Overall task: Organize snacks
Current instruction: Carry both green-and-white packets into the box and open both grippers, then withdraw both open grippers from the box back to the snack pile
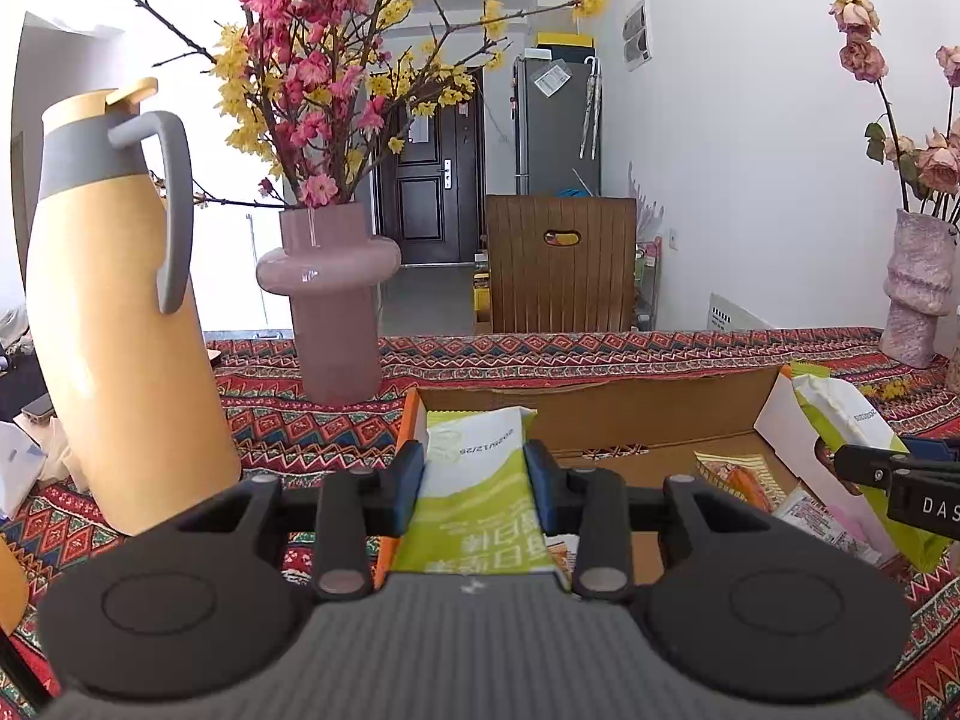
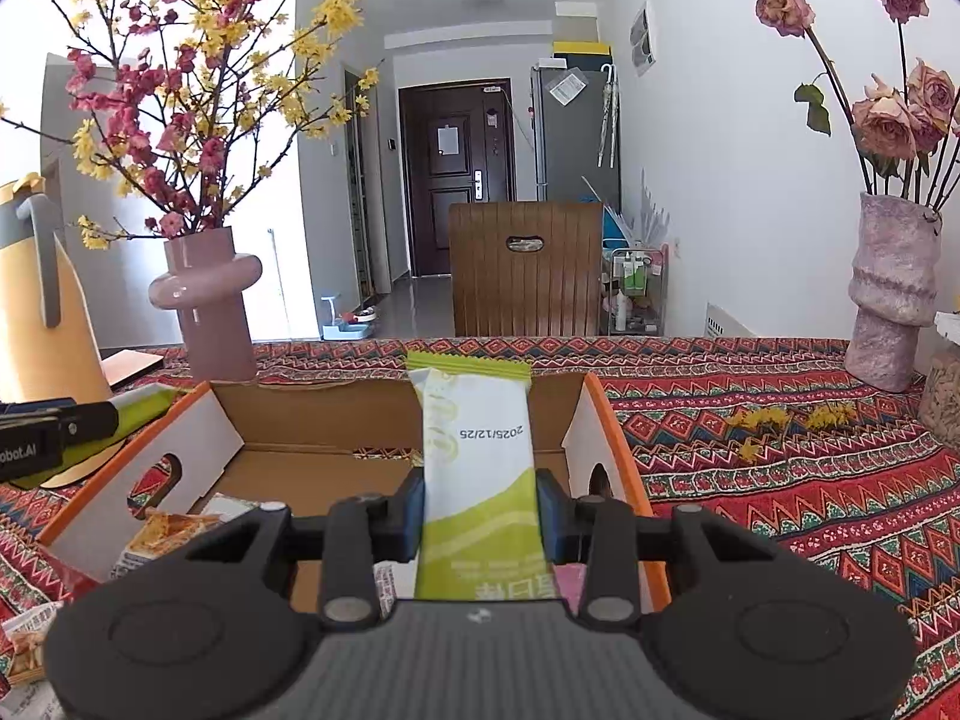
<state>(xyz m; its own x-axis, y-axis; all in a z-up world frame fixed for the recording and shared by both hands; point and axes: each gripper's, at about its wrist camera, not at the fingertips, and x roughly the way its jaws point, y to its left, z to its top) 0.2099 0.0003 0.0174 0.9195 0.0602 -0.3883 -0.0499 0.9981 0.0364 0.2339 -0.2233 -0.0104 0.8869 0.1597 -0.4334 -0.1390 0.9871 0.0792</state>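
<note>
My left gripper (image 1: 475,483) is shut on a green-and-white snack packet (image 1: 474,504), held over the left end of an open cardboard box (image 1: 600,414). My right gripper (image 2: 480,510) is shut on a second green-and-white snack packet (image 2: 477,450), held over the right part of the same cardboard box (image 2: 312,414). Several other snack packets (image 1: 732,480) lie on the box floor. In the left wrist view the right gripper (image 1: 900,474) comes in from the right with its packet (image 1: 852,420). The right wrist view shows the left gripper (image 2: 54,429) at the left edge.
The box sits on a red patterned tablecloth (image 2: 810,480). A yellow thermos jug (image 1: 114,324) and a pink vase of blossom branches (image 1: 336,300) stand to the left. A rough pink vase of roses (image 2: 888,300) stands far right. A wooden chair (image 2: 528,270) is behind the table.
</note>
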